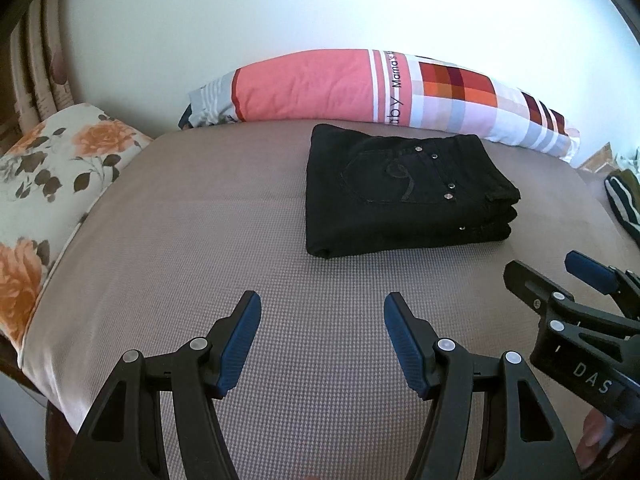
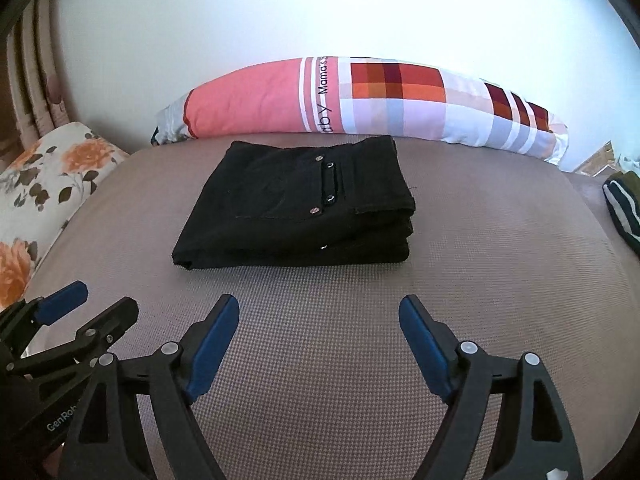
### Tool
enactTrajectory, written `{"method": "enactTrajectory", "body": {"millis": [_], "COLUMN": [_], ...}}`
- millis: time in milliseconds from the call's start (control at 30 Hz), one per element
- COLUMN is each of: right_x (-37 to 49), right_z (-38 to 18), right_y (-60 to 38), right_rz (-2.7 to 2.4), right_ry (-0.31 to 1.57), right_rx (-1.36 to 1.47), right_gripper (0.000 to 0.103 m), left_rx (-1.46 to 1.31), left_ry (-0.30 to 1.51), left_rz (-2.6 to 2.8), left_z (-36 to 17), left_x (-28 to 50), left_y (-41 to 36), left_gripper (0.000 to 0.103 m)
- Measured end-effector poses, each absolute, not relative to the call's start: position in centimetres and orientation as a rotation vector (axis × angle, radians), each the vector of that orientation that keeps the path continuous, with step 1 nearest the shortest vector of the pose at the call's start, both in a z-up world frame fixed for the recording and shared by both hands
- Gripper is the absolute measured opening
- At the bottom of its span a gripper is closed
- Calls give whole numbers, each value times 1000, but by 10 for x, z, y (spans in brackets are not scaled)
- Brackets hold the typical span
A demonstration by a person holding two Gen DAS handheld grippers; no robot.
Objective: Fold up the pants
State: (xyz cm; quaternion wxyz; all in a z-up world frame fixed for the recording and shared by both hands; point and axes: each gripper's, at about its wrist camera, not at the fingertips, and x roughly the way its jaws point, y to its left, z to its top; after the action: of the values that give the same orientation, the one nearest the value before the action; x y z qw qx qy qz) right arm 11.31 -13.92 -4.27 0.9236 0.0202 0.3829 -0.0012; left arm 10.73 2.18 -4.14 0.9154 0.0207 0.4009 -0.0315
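Your fingers are spread on both the left gripper [image 1: 322, 340] and the right gripper [image 2: 319, 346], nothing between them, both hovering over the taupe bed [image 1: 200, 240]. A white wall [image 1: 320, 8] rises behind. The pants [image 2: 296, 208] lie folded flat ahead of you, long axis across the bed, stacked edges to the right. A pillow [image 2: 360, 100] lies behind them, a floral cushion [image 1: 48, 168] at left.

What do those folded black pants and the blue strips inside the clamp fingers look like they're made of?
The black pants look like matte denim or heavy cotton twill: thick stacked folds, stitched back pocket, shiny metal rivets. The blue pads on the left gripper look like rubber or soft plastic, finely ribbed and dull; which one I can't tell.
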Motion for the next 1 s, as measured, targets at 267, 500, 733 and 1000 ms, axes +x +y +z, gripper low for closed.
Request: {"method": "enactTrajectory", "body": {"millis": [267,500,733,1000], "right_x": [112,109,112,112], "right_z": [-48,-50,-51,-52], "right_y": [-141,-139,-139,-138], "right_rz": [-9,-5,3,-2], "right_ry": [796,799,809,815], "right_rx": [41,29,25,22], "right_gripper": [80,81,81,82], "left_rx": [58,62,70,83], "left_ry": [828,829,827,826], "left_rz": [-59,-60,-58,-59], "left_z": [-45,-47,-47,-49], "left_x": [105,104,103,103], "left_y": [19,21,21,20], "left_gripper": [65,65,65,65]}}
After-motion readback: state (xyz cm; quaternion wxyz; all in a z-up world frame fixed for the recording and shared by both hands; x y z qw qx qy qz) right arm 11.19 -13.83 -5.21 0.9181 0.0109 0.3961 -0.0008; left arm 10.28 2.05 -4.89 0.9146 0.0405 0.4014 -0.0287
